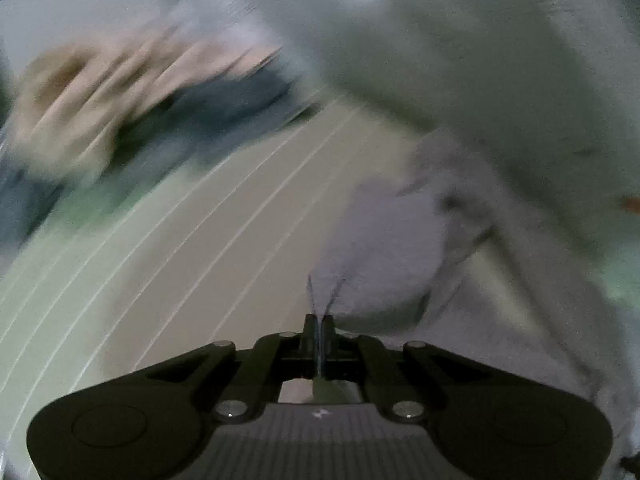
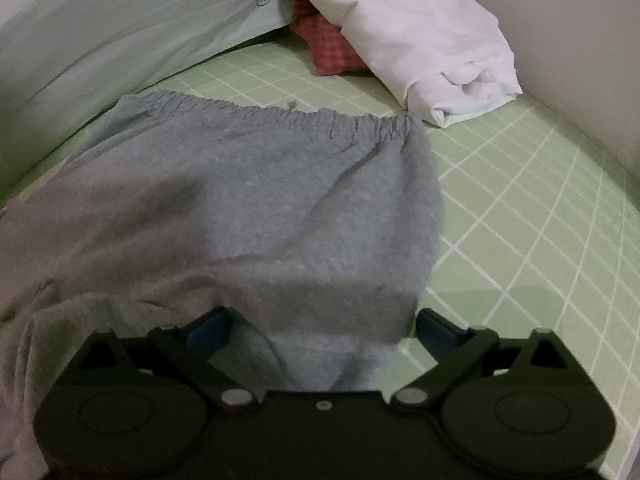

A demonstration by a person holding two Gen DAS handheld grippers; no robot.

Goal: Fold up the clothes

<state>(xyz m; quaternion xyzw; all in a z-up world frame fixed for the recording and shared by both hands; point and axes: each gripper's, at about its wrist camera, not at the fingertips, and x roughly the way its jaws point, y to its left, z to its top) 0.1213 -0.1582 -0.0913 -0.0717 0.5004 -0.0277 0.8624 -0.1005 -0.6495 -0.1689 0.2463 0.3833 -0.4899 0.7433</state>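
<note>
Grey knit shorts [image 2: 248, 204] with an elastic waistband lie flat on the green checked sheet [image 2: 520, 208] in the right wrist view. My right gripper [image 2: 324, 324] is open, its jaws wide apart over the near edge of the shorts, with cloth between the blue pads [image 2: 210, 326]. The left wrist view is heavily motion-blurred. My left gripper [image 1: 319, 320] has its jaws closed together; whether any fabric is between them is unclear. Grey cloth [image 1: 384, 248] lies just beyond and right of it.
A white folded cloth [image 2: 420, 36] lies over a red checked item [image 2: 328, 44] at the far end of the bed. A pale green cover [image 2: 120, 32] runs along the left. A wall [image 2: 580, 40] stands on the right. Blurred tan and blue clothes [image 1: 120, 96] show upper left.
</note>
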